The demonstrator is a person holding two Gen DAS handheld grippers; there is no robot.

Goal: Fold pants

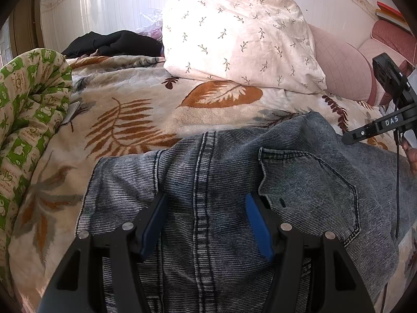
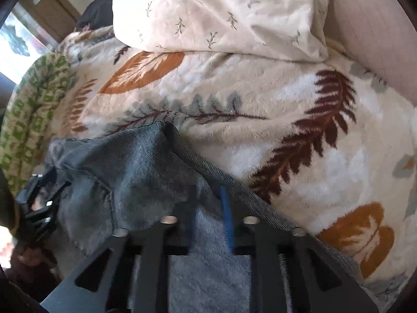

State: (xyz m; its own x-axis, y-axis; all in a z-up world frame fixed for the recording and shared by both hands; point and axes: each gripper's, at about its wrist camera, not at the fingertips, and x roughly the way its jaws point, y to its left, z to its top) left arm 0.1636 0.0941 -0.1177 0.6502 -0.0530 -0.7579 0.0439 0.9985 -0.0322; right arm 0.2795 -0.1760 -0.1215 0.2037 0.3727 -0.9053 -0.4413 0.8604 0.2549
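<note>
The work surface was a bed covered by a plush cream blanket (image 1: 135,99) printed with orange, maroon and grey fern leaves, its pile rumpled into soft ridges. At the head of the bed lay a large cream pillow (image 1: 242,36) with small sprig motifs, and beside it a pink quilted cushion (image 1: 344,70) leaned against a darker red padded headboard (image 1: 391,36). A green-and-cream patterned quilt (image 1: 28,109) was bunched along the blanket's left edge, and a black garment (image 1: 114,43) lay heaped beyond it near a pale panelled wall (image 1: 104,5) washed out by strong light. The pants (image 1: 234,182), grey-blue washed denim, lay spread on the blanket near the front edge, seat side up with a back pocket and the centre seam showing. The left gripper (image 1: 206,221) hovered over that seam with its blue-padded jaws standing apart, nothing pinched between them. The right gripper (image 2: 208,216) sat low over the denim's edge at the far side; its jaws showed a narrow gap, but the view was blurred, so whether the pads pressed on cloth could not be told.
</note>
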